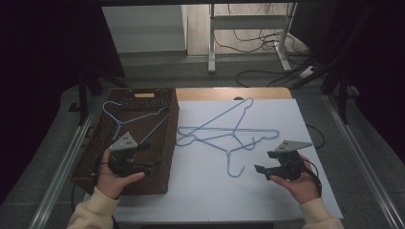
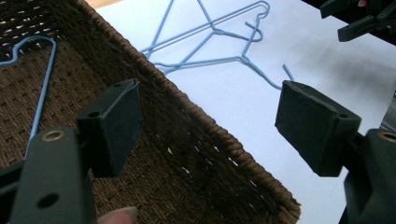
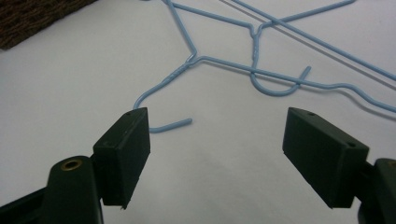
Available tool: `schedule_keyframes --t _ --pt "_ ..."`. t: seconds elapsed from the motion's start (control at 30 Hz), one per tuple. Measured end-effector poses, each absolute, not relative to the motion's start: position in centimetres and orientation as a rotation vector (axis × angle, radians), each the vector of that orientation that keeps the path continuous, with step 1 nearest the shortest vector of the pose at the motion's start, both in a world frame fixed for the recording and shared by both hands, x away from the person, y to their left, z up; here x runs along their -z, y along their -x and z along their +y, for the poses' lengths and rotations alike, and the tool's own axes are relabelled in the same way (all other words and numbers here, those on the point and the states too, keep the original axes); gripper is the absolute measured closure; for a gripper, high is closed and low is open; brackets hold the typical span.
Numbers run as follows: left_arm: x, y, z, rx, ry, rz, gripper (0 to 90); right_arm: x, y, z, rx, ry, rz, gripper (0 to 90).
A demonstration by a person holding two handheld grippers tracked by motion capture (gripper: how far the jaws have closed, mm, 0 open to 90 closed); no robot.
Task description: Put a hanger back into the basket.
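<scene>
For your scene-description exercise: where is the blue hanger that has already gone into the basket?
In the high view, the hanger lies inside the woven basket at the table's left, beyond the left tongs. Other hangers lie on the white sheet to its right.

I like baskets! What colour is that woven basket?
Dark brown. The woven basket shows best in the left gripper view.

Both hands come in from below, the left gripper (image 1: 152,164) and the right gripper (image 1: 258,170) each with jaws wide apart, holding nothing.
</scene>
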State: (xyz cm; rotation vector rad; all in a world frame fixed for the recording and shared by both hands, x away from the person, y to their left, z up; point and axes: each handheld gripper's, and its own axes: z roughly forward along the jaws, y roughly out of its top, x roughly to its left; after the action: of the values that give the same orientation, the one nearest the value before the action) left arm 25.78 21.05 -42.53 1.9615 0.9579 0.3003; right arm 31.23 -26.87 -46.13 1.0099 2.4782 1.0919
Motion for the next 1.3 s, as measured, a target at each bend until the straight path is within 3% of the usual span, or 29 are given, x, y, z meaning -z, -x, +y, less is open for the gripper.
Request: schedule_keyframes --t 0.77,1.3 --pt "43.1 -26.0 20.5 -0.299 -2.009 0.945 22.0 44.3 -31.8 -24.5 -1.0 -1.035 2.476 25.7" --pt "42.9 -25.8 20.4 -0.305 -2.006 0.947 22.1 45.4 -34.7 -19.6 -0.862 -1.041 2.581 42.2"
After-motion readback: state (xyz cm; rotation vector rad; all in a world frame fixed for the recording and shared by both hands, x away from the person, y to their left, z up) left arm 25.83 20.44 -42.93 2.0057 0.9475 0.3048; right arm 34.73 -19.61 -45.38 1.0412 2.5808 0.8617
